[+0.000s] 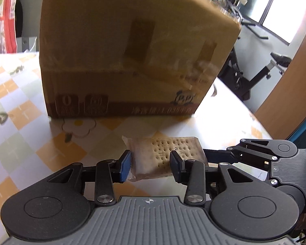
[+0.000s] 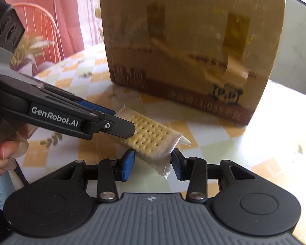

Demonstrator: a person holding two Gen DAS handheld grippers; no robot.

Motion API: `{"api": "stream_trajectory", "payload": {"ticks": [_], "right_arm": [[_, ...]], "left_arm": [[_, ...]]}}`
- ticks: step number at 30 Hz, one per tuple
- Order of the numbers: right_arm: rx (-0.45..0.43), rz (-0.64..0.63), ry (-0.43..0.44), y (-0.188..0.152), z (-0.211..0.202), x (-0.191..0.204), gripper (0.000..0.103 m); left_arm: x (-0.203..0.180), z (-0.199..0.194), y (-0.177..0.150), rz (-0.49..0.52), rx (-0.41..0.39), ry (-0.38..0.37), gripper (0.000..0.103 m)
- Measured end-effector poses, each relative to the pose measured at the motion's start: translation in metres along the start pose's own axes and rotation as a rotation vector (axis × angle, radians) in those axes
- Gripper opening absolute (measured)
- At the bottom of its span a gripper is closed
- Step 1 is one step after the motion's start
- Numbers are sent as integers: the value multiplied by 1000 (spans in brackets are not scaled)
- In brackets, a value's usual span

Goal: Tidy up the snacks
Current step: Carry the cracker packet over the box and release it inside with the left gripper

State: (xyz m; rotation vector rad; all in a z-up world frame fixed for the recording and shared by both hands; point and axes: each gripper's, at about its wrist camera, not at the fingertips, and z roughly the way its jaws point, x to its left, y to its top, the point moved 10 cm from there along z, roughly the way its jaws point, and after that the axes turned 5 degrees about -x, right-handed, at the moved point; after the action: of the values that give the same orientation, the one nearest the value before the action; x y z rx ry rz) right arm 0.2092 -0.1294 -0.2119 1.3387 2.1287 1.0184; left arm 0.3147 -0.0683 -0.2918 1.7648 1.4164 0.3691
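- Between the two grippers, lifted off the table [image 1: 18,106], hangs the cracker packet [image 1: 163,153]: a flat, pale, rectangular biscuit pricked with rows of small holes, sealed in thin clear film with crimped ends.
- At one end the left gripper [image 1: 151,164] has its blue-padded jaws on either side of the packet, apparently clenched on it; the left pad touches the film.
- At the other end the right gripper [image 2: 153,165] frames the film tail; its left pad meets the packet, the right stands at the wrapper's edge, so I cannot tell whether it truly grips.
- Judging by this two-ended hold, the packet is probably being passed across or squared up before going into storage.
- Beyond it stands a brown corrugated cardboard box [image 1: 132,51], taped and printed, probably the snacks' destination.
- Underneath, a glossy checked cloth in orange, white and pale green covers the table.
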Motion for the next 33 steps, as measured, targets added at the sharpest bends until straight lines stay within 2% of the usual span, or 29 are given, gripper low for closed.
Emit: {"api": "stream_trajectory", "payload": {"ticks": [7,11,17,21,25,33], "right_arm": [[-144,-38,-12,60,-38,-6,42],[-218,-71,-23,100,-58,-12,42],[-302,-94,-27,160,-73,-30,42],[-313,-124,-39,196,-58,-49,42],[-276,-106,-22,216,-29,-65,42],[-166,-105,-36,218,24,-88,43]], "left_arm": [[-19,-41,67,11,-147,-22,43],[-31,-65,108,12,-260,-50,43],[-49,-75,166,81,-353,-45,43],[-47,-58,199,91,-347,-20,43],[-37,-35,217,83,-326,25,43],[-23,0,225,52,-243,74,43]]}}
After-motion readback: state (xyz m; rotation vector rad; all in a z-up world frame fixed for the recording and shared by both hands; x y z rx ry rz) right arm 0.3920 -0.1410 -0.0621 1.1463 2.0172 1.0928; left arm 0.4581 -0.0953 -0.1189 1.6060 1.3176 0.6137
